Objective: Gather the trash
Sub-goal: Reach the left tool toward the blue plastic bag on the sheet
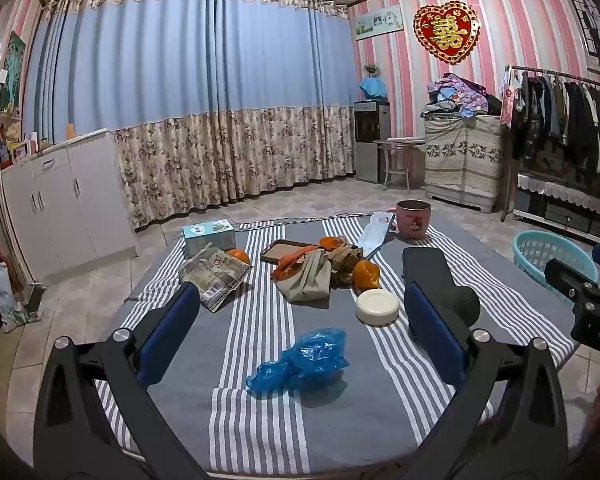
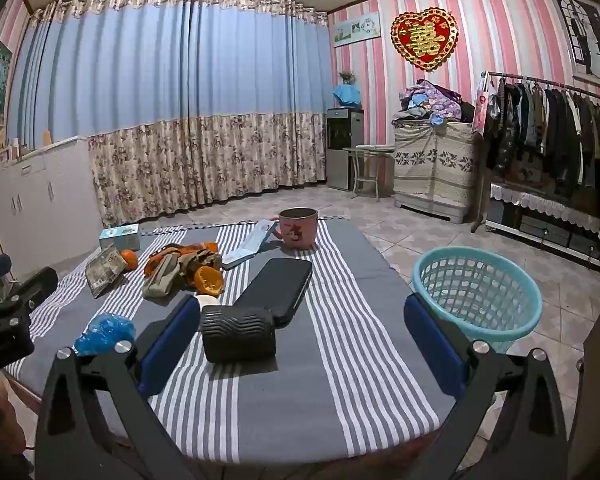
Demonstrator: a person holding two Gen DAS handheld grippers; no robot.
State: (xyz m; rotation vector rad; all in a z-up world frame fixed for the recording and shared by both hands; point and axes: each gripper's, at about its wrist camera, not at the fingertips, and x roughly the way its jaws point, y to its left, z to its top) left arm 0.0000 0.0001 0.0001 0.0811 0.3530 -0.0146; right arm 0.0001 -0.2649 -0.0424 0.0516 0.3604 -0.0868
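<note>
A crumpled blue plastic bag [image 1: 300, 362] lies on the striped tablecloth [image 1: 260, 420] just ahead of my open, empty left gripper [image 1: 300, 332]; it also shows in the right wrist view [image 2: 106, 332]. Farther back lie a crinkled snack wrapper [image 1: 214, 274], orange peels [image 1: 366, 274] and a heap of beige and orange scraps [image 1: 308, 276]. My right gripper [image 2: 300, 336] is open and empty, with a black ribbed cylinder [image 2: 238, 334] between its fingers' lines. A turquoise basket [image 2: 476, 300] stands on the floor to the right of the table.
On the table also lie a white round lid [image 1: 378, 307], a black phone [image 2: 278, 286], a pink mug [image 2: 298, 228], a teal tissue box [image 1: 209, 234], a white packet [image 1: 374, 232] and a whole orange [image 1: 239, 256]. Cabinets stand left, a clothes rack right.
</note>
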